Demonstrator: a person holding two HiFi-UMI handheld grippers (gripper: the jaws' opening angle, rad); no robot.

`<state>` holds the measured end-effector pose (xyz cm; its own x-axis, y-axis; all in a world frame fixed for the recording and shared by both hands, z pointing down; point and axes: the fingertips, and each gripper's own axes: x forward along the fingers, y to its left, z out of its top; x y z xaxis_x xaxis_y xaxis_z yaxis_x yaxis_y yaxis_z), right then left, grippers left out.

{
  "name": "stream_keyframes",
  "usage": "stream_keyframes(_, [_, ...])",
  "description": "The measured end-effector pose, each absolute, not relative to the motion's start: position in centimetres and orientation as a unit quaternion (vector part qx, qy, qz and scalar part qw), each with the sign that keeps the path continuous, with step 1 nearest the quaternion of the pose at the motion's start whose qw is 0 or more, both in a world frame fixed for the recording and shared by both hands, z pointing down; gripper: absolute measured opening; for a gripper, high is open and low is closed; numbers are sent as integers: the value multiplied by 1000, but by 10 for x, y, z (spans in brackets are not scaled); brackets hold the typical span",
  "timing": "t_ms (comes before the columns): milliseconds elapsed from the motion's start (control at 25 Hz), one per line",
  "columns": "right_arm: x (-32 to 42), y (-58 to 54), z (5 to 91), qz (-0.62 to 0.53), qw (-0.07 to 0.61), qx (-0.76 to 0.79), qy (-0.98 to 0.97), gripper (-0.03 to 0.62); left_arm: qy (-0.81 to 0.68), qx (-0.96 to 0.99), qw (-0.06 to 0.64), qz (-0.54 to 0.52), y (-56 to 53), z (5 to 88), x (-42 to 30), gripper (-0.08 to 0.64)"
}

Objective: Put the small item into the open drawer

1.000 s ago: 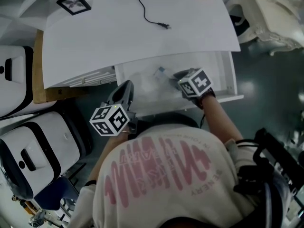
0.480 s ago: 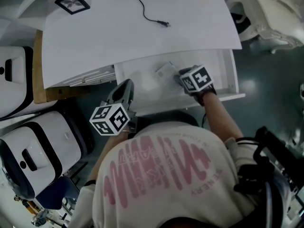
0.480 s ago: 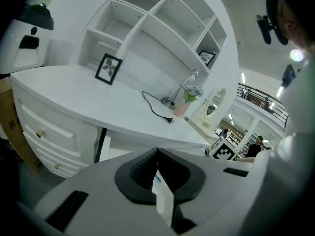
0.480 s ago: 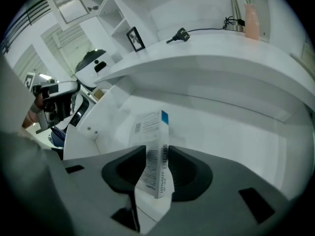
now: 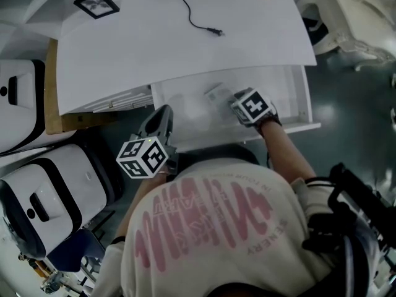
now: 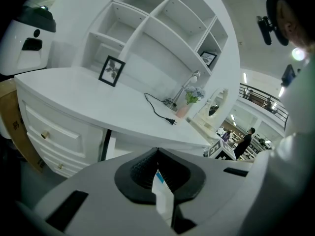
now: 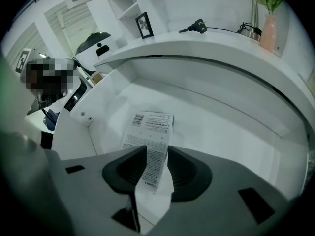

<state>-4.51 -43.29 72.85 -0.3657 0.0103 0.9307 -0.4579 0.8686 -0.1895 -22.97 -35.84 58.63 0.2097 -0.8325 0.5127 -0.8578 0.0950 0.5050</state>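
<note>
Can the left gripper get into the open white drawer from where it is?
Probably yes. The left gripper, shut on a small white slip, sits by the left end of the open white drawer; that end looks bare.

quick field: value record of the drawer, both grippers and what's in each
drawer: open, below the desk top
right gripper: inside drawer, jaws closing, pads not pressing
printed packet: flat in drawer, near end between right jaws
left gripper: outside drawer, shut on small packet
small packet: white, blue corner
desk top: black cable lying on it
</note>
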Motion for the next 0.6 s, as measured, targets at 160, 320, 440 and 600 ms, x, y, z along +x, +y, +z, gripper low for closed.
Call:
stream_keyframes(160, [-49,-431,726,224,538,135,-801,146,-631,669,392,14,-357,587,-232,29])
stream_keyframes(320, [-43,-433,723,228,540,144,-797,150,-630,673,388,12,-359,584,-231,29])
stream_keyframes(440, [-36,-441,715,227,547,158,-790,150,-628,681,377,11,-364,578,-230,29])
stream_keyframes(600, [-30,-445,697,228,532,183,-795,132,-624,691,364,17,-364,568,-224,29])
